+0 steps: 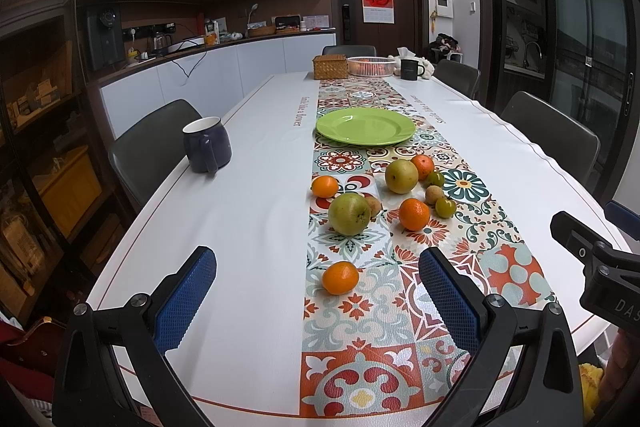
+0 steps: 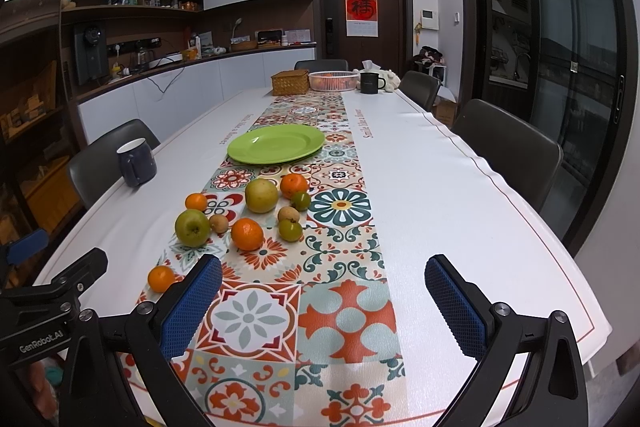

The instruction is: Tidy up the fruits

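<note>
Both claws wide, empty: left claw (image 1: pixel 318 291), right claw (image 2: pixel 324 297). Near orange (image 1: pixel 340 277) light, firm, apt to roll; grip across middle. Plate (image 1: pixel 365 127) far, bare.

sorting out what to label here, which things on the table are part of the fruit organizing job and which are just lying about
Part of the job:
- green plate
- four oranges, nearest one
- two green apples, nearer one
- two small green fruits, one at
- two small brown fruits, one at

Just lying about:
- navy mug
- wicker box
- white basket
- black mug
</note>
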